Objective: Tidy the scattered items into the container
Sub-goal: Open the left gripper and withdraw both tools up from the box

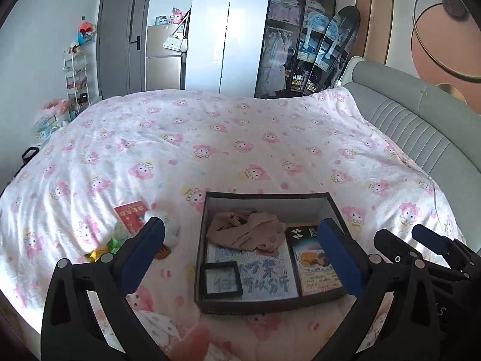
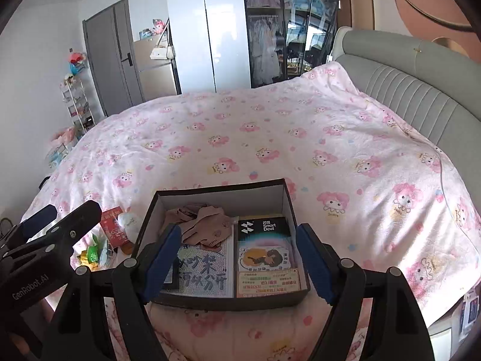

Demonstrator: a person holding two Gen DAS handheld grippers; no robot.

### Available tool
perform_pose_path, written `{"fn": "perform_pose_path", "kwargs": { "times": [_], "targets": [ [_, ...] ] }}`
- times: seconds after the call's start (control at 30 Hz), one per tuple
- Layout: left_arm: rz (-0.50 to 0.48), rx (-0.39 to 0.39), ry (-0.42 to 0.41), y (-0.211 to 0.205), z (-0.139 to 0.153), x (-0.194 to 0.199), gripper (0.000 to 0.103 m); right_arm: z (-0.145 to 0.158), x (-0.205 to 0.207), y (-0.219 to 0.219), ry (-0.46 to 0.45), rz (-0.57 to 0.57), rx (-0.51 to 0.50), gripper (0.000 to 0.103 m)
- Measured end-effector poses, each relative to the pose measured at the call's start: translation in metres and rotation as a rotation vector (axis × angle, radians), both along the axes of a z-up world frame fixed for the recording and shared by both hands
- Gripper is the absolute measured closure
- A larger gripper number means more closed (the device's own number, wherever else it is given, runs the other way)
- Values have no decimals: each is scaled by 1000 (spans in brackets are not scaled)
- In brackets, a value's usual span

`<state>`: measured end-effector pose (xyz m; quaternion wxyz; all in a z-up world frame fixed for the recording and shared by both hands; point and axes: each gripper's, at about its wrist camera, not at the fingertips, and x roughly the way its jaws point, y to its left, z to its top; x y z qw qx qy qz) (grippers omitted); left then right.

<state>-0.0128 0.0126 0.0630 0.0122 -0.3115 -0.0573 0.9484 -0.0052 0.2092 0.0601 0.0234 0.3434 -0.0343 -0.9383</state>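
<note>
On the pink-printed bedspread (image 1: pixel 228 138) sat the dark box (image 2: pixel 216 302), already holding a beige garment (image 1: pixel 246 230), a printed sheet (image 2: pixel 204 273), a small black frame (image 1: pixel 222 279) and a card pack (image 2: pixel 264 228). Left of it lay a red packet (image 1: pixel 130 215), a white plush (image 1: pixel 168 228) and green wrappers (image 2: pixel 91 252) (partly hidden by the fingers). Both the left gripper (image 1: pixel 240 251) and right gripper (image 2: pixel 239 258) hovered near the box with jaws spread wide, holding nothing.

Box (image 2: pixel 282 198) between spread fingers (image 2: pixel 163 258).
</note>
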Motion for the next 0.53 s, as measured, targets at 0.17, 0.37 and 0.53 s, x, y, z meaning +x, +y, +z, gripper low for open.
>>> {"fn": "perform_pose_path", "kwargs": {
  "times": [0.17, 0.37, 0.53],
  "targets": [
    [-33, -18, 3, 7, 0, 37, 0, -13, 24, -5, -17, 5, -14, 26],
    [-41, -40, -5, 14, -3, 57, 0, -19, 38, -5, -17, 3, 11, 26],
    [-44, -55, -18, 20, -6, 57, 0, -23, 38, -1, -27, 7, 2, 26]
  ]
}}
